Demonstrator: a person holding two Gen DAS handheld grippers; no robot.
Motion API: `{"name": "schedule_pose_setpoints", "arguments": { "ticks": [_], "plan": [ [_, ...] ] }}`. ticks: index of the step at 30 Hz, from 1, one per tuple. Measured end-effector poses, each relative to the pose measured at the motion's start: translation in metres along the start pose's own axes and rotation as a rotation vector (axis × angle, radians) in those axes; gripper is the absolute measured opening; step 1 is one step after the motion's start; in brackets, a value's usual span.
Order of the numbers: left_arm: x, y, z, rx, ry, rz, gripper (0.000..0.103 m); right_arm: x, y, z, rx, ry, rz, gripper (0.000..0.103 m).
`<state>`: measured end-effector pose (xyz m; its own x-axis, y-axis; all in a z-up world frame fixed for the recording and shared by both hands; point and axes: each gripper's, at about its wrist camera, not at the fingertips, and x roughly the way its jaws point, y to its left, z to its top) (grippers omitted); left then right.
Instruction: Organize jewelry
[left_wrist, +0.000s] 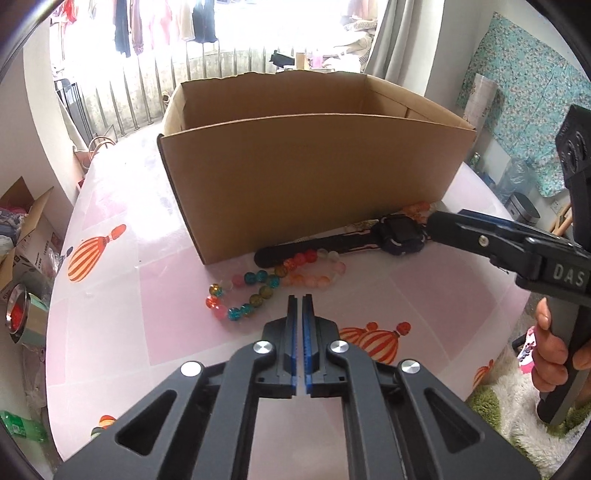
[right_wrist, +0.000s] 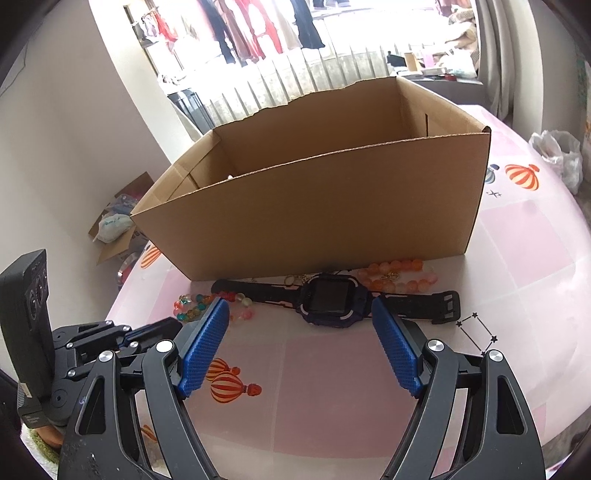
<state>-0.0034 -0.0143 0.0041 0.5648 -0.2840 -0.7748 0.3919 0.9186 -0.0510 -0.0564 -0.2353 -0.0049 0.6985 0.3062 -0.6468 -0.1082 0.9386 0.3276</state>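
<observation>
Cardboard box (left_wrist: 310, 177) stands open-topped on the pink balloon-print tablecloth (left_wrist: 184, 332), and the jewelry lies along the foot of its near wall, none of it visibly inside yet. A black smartwatch (right_wrist: 332, 302) lies flat with its strap stretched out; behind it, against the box, sits a string of orange and pale beads (right_wrist: 395, 277), and to the left a multicoloured bead bracelet (left_wrist: 251, 291) lies in a loose loop beside a pink-and-orange bead bracelet (left_wrist: 317, 275). The right gripper (right_wrist: 299, 314) hangs just short of the watch with its blue pads spread wide and nothing between them, lined up roughly with the watch face. The left gripper (left_wrist: 300, 299) sits near the multicoloured beads with its jaws almost closed, only a thin slit between the pads and nothing in it. By my reading this is the approach to a first pick: the right gripper needs to come forward and down over the watch case, close on it, then lift it over the box wall.
</observation>
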Motion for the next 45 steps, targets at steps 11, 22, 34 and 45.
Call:
{"name": "schedule_pose_setpoints", "arguments": {
  "ticks": [11,22,34,45],
  "plan": [
    [0.032,0.016,0.007,0.109,0.069,0.107,0.011,-0.005,0.007,0.0,-0.013,-0.011,-0.012,0.076],
    [-0.036,0.004,-0.018,0.133,-0.033,-0.029,0.009,-0.009,0.001,-0.004,0.009,-0.013,-0.012,0.076],
    [-0.052,-0.013,-0.049,0.114,0.057,-0.098,0.012,-0.002,0.006,-0.013,-0.009,0.029,0.024,0.076],
    [-0.051,0.02,-0.03,-0.079,0.023,-0.073,0.015,0.016,0.028,-0.02,-0.063,0.097,0.096,0.06]
  ]
}}
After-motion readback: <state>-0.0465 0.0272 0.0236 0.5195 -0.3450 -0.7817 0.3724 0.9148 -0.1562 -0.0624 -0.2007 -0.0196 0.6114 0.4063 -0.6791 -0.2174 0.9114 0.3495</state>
